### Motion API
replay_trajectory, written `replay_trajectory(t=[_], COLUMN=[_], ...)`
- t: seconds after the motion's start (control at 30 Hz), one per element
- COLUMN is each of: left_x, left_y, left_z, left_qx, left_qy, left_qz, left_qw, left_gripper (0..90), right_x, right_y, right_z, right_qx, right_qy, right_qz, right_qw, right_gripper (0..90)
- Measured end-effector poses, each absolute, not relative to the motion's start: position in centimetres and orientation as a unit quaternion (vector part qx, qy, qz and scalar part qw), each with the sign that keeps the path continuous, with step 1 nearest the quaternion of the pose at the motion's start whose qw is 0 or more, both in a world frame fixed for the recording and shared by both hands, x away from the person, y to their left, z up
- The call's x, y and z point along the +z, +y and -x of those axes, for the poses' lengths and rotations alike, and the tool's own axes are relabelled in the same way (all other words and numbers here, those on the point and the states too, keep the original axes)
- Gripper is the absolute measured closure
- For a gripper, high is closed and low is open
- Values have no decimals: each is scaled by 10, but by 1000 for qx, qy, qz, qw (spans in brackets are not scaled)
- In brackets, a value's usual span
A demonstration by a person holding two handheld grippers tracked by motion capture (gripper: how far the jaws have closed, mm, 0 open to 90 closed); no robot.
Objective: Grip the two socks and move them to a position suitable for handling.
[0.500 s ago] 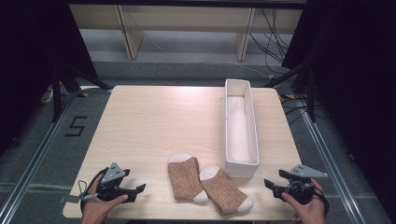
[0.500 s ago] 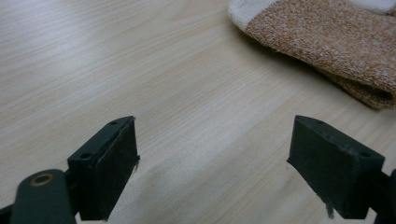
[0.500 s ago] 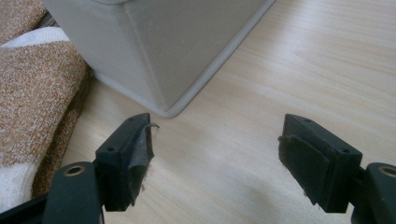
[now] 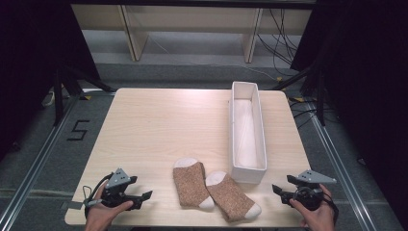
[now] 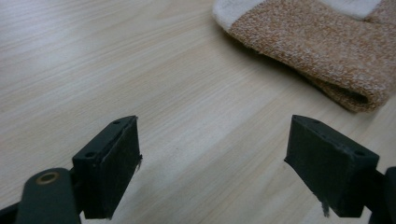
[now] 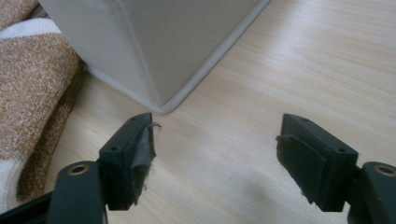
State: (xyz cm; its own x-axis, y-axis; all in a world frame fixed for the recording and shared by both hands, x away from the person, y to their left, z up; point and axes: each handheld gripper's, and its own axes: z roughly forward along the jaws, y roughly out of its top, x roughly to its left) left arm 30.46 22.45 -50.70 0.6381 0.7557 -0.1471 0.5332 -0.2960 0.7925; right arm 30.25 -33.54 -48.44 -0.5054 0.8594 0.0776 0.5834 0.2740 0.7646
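Note:
Two brown speckled socks with white toes and cuffs lie side by side near the table's front edge: the left sock (image 4: 191, 183) and the right sock (image 4: 233, 196). A long white box (image 4: 247, 130) stands just behind them on the right. My left gripper (image 4: 144, 196) rests at the front left, open, nothing between its jaws; a sock (image 5: 322, 46) lies ahead of it. My right gripper (image 4: 276, 189) sits at the front right, open and empty, facing the box's near corner (image 6: 154, 51), with a sock (image 6: 32, 93) beside it.
The light wooden table (image 4: 159, 130) stretches bare behind the socks. Its front edge runs close under both hands. Shelving and cables lie on the floor beyond the far edge. A floor marking "5" (image 4: 78, 130) sits to the left.

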Motion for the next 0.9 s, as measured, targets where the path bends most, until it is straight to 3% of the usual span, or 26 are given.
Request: replay_trajectory(t=[0.27,0.37,0.57,0.77,0.9], left_x=[-499,-496,-495,-492,-490], left_y=[213,205,187,168,143], left_z=[-306,-307,-307,-306,-303], left_qx=[128,129,124,111,94], left_qy=[400,374,345,309,275], left_qz=[-786,-800,-813,-823,-838], left_qw=[454,451,452,463,462], left_gripper=[154,295,404,453,572], right_x=[-486,-486,-488,-488,-486], right_y=[-336,-336,-337,-336,-334], right_z=[-303,-304,-304,-305,-304], right_qx=[376,375,377,373,368], right_qy=[781,782,782,785,791], right_qz=[-464,-464,-462,-461,-454], right_qw=[181,184,180,180,179], right_gripper=[283,285,286,286,286])
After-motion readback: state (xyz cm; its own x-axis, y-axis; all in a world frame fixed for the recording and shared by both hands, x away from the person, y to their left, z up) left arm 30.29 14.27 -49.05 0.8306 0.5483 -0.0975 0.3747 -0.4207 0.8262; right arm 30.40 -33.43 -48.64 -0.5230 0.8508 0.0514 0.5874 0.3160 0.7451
